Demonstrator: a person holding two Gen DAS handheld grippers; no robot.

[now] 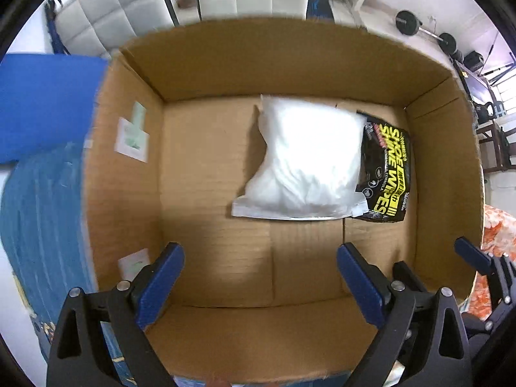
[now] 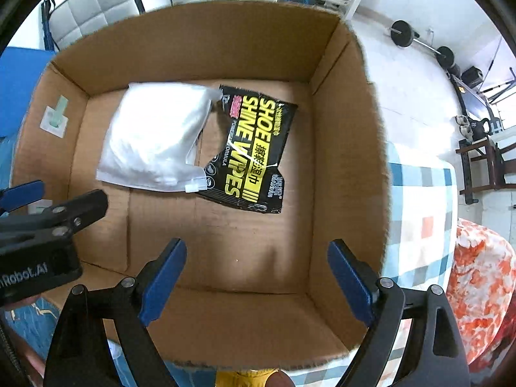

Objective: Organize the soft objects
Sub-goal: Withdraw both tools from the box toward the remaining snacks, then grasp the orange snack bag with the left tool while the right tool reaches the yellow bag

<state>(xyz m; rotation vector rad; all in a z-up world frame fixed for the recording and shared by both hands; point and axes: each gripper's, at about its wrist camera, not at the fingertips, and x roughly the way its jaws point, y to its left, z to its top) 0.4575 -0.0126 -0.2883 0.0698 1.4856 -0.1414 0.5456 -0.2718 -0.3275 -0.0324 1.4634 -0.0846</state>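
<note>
An open cardboard box (image 1: 129,167) (image 2: 348,161) holds a white soft pouch (image 1: 306,161) (image 2: 154,138) and a black and yellow shoe shine wipes pack (image 1: 387,174) (image 2: 254,151) lying flat, the pouch overlapping the pack's edge. My left gripper (image 1: 259,287) is open and empty above the box's near side. My right gripper (image 2: 256,283) is open and empty, also over the near side. The left gripper shows at the left of the right wrist view (image 2: 38,200). The right gripper's blue fingertip (image 1: 471,253) shows at the right of the left wrist view.
The box stands on a checked blue and white cloth (image 2: 419,193). An orange and white soft object (image 2: 480,277) (image 1: 496,232) lies right of the box. A blue item (image 1: 45,103) is at the left. White padded panels and gym weights (image 2: 403,34) stand behind.
</note>
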